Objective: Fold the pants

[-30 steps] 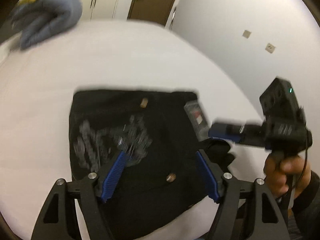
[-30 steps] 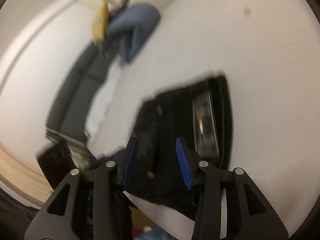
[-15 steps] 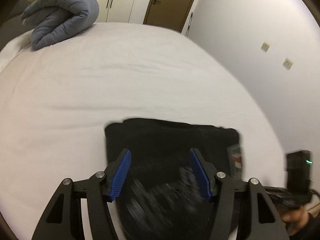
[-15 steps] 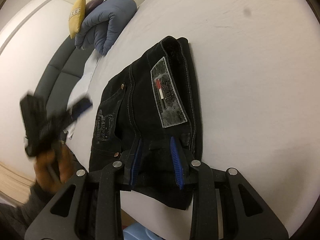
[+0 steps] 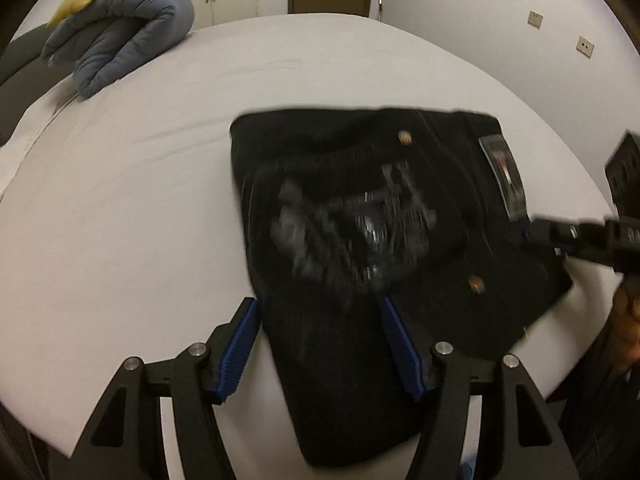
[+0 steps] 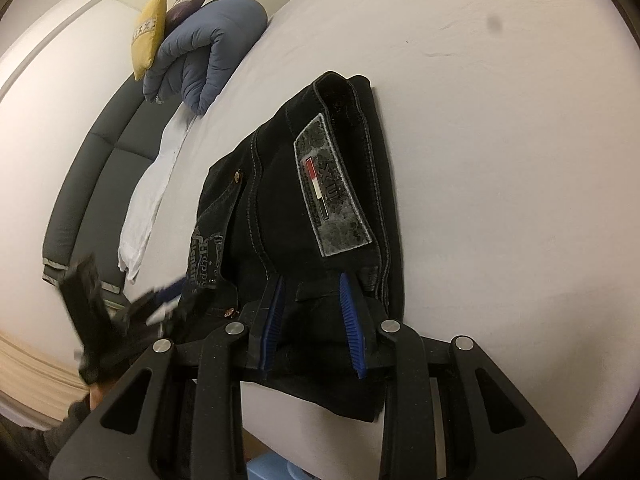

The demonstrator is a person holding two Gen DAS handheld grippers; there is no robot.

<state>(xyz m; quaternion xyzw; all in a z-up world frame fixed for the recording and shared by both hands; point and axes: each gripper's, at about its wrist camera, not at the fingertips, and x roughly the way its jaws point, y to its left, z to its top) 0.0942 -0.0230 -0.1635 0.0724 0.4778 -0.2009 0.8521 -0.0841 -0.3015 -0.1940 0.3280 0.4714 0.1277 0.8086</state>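
Observation:
Folded black pants [image 5: 320, 152] lie on the white bed [image 5: 120, 200], the grey waistband patch [image 6: 332, 200] facing up. My right gripper [image 6: 312, 320] is shut on the thick near edge of the pants [image 6: 280, 184] just below the patch; black cloth fills the gap between its blue pads. The left wrist view catches it at the right [image 5: 532, 232], held by a hand [image 5: 628, 320]. My left gripper [image 5: 320, 328] is open over the other near corner, one pad just outside the cloth's edge and one over it. It shows blurred in the right wrist view [image 6: 168, 296].
A rolled blue duvet [image 5: 124, 40] and a yellow cushion [image 6: 148, 36] sit at the head of the bed. A dark padded headboard [image 6: 100, 176] runs along that side. The bed's near edge [image 6: 460, 440] lies just below the pants.
The right jaws narrowed onto the pants' near edge and stayed there. The left gripper lifted away, then came back down over the pants' other near corner.

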